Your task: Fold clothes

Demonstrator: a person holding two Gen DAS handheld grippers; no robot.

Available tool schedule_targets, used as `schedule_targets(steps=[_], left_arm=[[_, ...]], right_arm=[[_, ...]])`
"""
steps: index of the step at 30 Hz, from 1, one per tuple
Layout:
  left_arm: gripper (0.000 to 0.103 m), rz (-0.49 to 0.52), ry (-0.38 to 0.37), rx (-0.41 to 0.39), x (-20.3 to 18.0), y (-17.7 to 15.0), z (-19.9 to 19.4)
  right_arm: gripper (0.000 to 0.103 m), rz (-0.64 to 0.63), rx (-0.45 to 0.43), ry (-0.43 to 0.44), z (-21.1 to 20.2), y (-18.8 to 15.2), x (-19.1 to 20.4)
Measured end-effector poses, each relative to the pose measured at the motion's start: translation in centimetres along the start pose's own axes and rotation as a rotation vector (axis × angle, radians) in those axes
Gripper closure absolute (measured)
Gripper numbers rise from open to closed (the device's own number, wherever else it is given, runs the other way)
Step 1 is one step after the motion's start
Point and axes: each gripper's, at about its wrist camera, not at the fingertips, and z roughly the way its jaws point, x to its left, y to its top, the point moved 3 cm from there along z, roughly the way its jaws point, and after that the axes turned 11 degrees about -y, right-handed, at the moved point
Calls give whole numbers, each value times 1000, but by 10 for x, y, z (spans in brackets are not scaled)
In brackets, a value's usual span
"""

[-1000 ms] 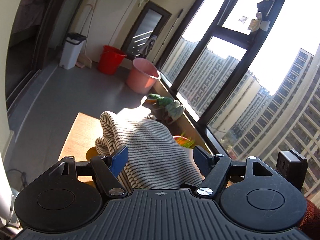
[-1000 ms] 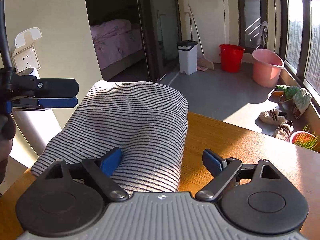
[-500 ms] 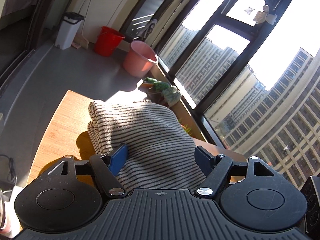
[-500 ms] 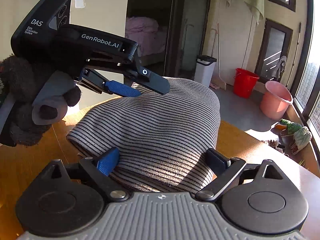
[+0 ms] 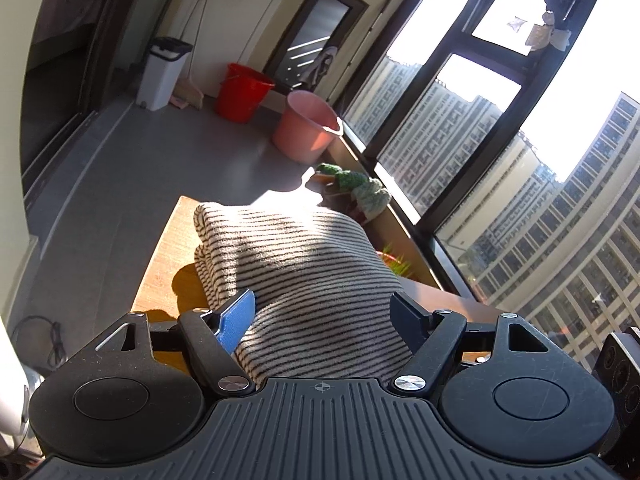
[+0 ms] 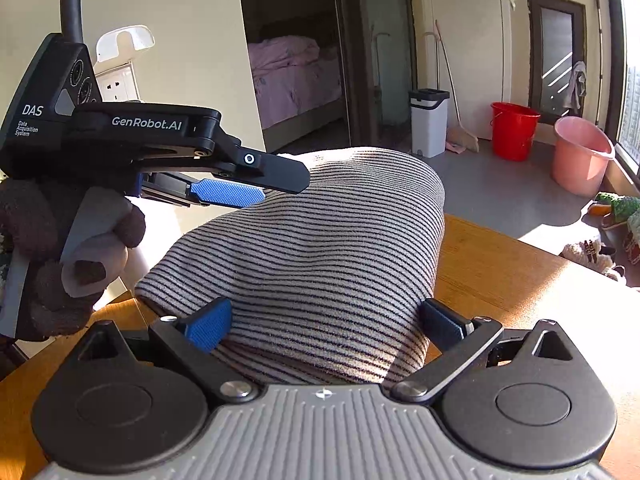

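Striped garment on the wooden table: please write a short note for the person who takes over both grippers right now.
Left gripper: open, fingers on both sides of the striped garment, not clamped.
Right gripper: open, likewise straddling its near edge.
The garment lies on the wooden table as a thick folded bundle.
Done: it looks folded over at least once.
Left: probably flatten or tidy the bundle, then withdraw both grippers.

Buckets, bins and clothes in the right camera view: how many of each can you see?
Buckets: 2, red bucket and pink bucket
Bins: 1, white bin
Clothes on the table: 1, striped garment
Total: 4
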Motion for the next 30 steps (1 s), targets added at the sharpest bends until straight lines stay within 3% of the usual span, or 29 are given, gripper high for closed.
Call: schedule_targets(steps=[6,11,13,18,25,27,30], left_arm=[[14,49,-15,3,-3,-6,9],[14,67,-17,7,-3,-10,6],[14,57,-25,5,0,-10,3],[14,64,-31,1,0,-11,4],[12,64,-50,-5,1,-13,3],[12,60,-54,-5,3,-13,2],[11,63,-45,-3,5,-13,2]], right_arm=[[2,128,11,-91,12,31,-43],[2,235,20,-166,22,57,-78],[0,172,105,-198,53,47,-71],[0,182,99,-213,57,43,-70],[0,179,30,-265,62,87,-71],[0,186,84,-262,89,97,-69],[0,85,176,-289,124,85,-55]])
